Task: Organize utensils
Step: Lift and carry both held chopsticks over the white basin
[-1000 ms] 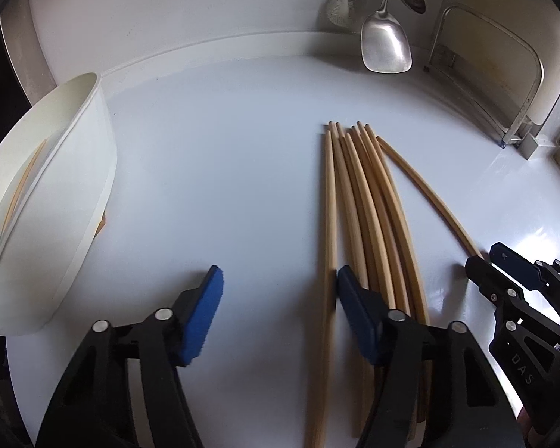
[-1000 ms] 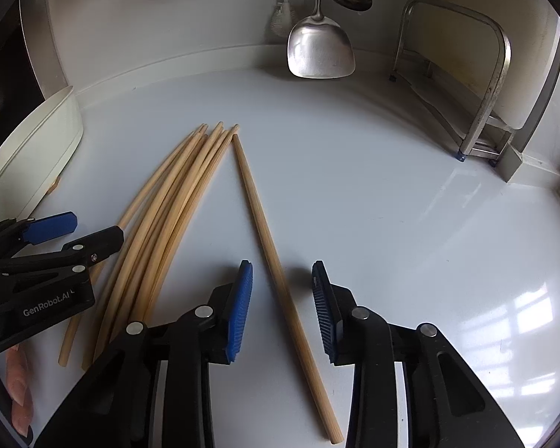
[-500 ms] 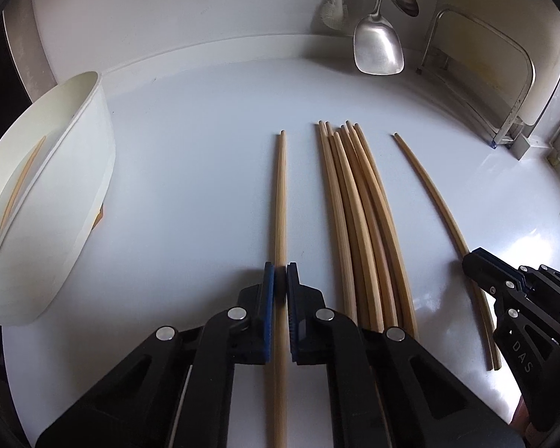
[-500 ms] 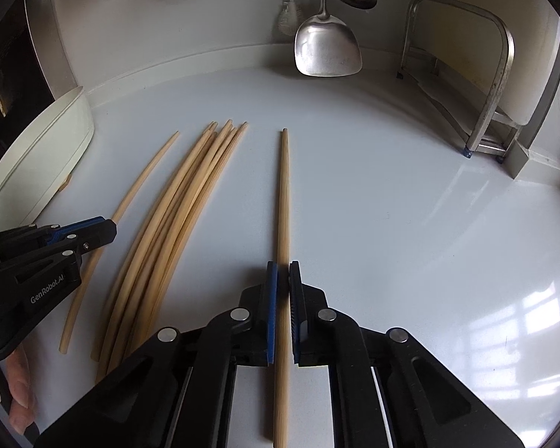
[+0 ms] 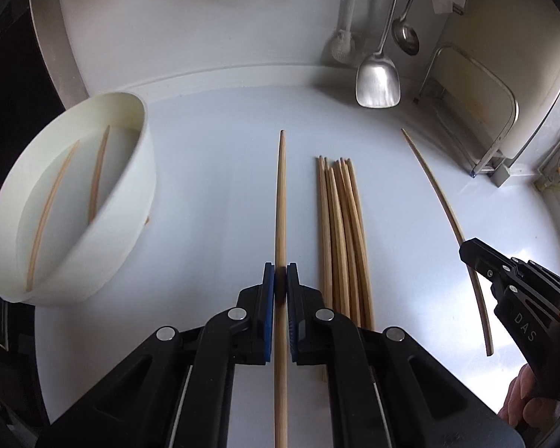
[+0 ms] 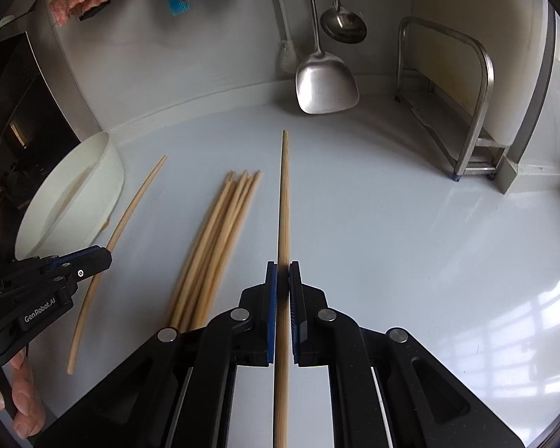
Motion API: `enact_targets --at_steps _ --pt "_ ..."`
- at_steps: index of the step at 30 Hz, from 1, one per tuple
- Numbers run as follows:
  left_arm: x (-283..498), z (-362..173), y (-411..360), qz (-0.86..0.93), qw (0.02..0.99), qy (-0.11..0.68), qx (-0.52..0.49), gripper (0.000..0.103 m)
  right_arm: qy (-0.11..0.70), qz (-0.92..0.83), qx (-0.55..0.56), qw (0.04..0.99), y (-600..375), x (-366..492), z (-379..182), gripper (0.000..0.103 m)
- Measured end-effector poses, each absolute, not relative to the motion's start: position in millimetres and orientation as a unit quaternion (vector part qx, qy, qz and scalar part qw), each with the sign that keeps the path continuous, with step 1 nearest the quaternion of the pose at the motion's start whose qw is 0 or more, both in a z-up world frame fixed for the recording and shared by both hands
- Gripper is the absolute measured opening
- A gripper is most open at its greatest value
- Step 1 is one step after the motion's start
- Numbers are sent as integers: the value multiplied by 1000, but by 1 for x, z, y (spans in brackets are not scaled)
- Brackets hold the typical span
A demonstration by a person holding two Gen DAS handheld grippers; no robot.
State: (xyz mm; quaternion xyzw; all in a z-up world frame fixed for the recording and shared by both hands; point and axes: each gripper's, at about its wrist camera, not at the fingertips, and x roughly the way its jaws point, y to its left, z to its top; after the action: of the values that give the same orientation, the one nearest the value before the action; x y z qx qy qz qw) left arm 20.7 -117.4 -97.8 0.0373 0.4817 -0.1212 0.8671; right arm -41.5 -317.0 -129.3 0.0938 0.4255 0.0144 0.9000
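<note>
- On the pale grey surface [image 5: 212, 186], a bunch of thin wooden chopsticks [image 5: 341, 231] lies side by side.
- The left black gripper with blue pads [image 5: 280, 283] is pinching one long wooden chopstick [image 5: 281, 194].
- The right black gripper with blue pads [image 6: 283, 283] is pinching another long wooden chopstick [image 6: 283, 194].
- A round white tub [image 5: 130, 201] sits at the left with two chopsticks inside.
- A shiny metal spatula [image 6: 326, 87] hangs at the back wall.
</note>
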Motion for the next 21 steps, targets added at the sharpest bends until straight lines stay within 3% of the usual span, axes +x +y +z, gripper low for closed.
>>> enact_targets --at_steps 12,21 --pt "11 -18 -5 -21 899 438 -21 7 406 116 51 905 -241 -12 -61 6" --pt "65 -23 99 8 898 438 -37 7 402 169 52 899 -116 47 -40 6"
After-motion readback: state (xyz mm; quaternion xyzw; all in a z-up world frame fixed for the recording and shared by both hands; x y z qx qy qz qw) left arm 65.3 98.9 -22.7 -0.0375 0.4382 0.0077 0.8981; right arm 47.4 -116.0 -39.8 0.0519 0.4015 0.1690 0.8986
